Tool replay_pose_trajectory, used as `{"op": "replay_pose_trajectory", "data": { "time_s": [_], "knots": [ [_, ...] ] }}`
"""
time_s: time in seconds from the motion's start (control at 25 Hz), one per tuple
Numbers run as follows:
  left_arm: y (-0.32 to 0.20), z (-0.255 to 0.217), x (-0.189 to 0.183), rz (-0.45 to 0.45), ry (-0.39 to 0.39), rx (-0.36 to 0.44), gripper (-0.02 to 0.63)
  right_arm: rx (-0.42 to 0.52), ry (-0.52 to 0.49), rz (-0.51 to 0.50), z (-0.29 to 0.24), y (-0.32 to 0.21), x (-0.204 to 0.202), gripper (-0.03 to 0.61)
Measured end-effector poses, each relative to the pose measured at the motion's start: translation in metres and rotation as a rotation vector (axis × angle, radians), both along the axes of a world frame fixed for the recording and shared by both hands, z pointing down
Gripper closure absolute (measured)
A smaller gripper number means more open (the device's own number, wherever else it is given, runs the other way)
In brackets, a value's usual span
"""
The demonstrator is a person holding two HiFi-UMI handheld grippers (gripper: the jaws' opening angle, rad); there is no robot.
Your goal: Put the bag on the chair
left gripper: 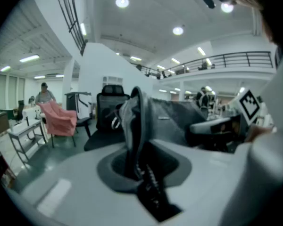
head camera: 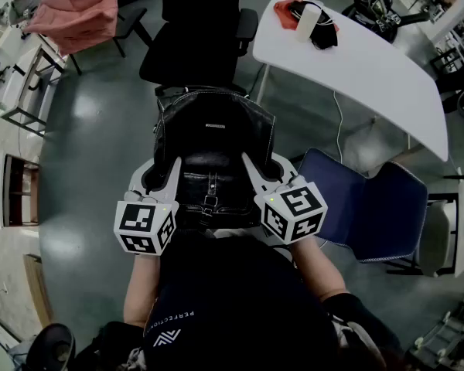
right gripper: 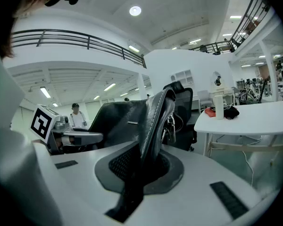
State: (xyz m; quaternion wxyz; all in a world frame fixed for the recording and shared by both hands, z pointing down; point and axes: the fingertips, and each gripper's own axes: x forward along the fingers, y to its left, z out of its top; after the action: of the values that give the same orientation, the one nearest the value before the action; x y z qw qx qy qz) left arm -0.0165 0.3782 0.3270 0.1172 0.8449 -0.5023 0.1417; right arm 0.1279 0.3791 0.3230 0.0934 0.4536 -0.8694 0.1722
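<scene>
Hiding the lower part of the bag (head camera: 213,141) in the head view are the marker cubes (head camera: 145,228) and the person's dark top (head camera: 232,300), so its base cannot be made out. The bag hangs in the air between the two claws, just in front of the chair (head camera: 193,52). It covers the seat's front edge, and whether it touches there is unclear. The chair's backrest is cut off at the top of the head view.

The left claw (head camera: 161,178) is clamped narrowly on the bag's left side seam. The right claw (head camera: 264,172) is nearly closed on the right side seam. Each gripper view shows a folded leather edge pinched between the jaws, with the pads buried under it.

The bag is black, of smooth, slightly glossy leather with pale stitching along its edges. It has a small metal plate on the front panel, a buckled strap down the middle and metal rings at the sides. It is boxy and upright. The chair is black too, with a padded seat. To the right stands a white, smooth-topped bench (head camera: 371,68) over the grey, shiny floor (head camera: 93,153).
</scene>
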Motion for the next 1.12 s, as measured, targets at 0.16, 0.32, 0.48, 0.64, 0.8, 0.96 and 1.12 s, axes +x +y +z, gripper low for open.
{"op": "replay_pose_trajectory", "data": {
  "time_s": [0.16, 0.32, 0.48, 0.64, 0.8, 0.96, 1.12],
  "knots": [
    [0.002, 0.002, -0.006, 0.020, -0.056, -0.018, 0.537, -0.017, -0.053, 0.015, 0.009, 0.004, -0.007, 0.558],
    [0.005, 0.004, -0.004, 0.018, -0.067, -0.019, 0.537, -0.025, -0.073, 0.015, 0.013, 0.007, -0.004, 0.557],
    [0.003, 0.006, -0.003, 0.027, -0.065, -0.019, 0.537, -0.029, -0.065, 0.028, 0.013, 0.007, -0.003, 0.557],
    [-0.010, 0.008, 0.001, 0.054, -0.052, -0.025, 0.537, -0.039, -0.051, 0.057, 0.013, -0.001, 0.001, 0.557],
    [-0.028, 0.015, 0.004, 0.078, -0.039, -0.043, 0.537, -0.067, -0.037, 0.078, 0.017, -0.017, 0.003, 0.557],
    [-0.051, 0.021, 0.000, 0.089, -0.029, -0.048, 0.537, -0.082, -0.014, 0.089, 0.019, -0.037, -0.002, 0.557],
    [-0.077, 0.023, -0.013, 0.083, -0.018, -0.048, 0.537, -0.090, 0.002, 0.086, 0.019, -0.065, -0.014, 0.557]
  ]
}}
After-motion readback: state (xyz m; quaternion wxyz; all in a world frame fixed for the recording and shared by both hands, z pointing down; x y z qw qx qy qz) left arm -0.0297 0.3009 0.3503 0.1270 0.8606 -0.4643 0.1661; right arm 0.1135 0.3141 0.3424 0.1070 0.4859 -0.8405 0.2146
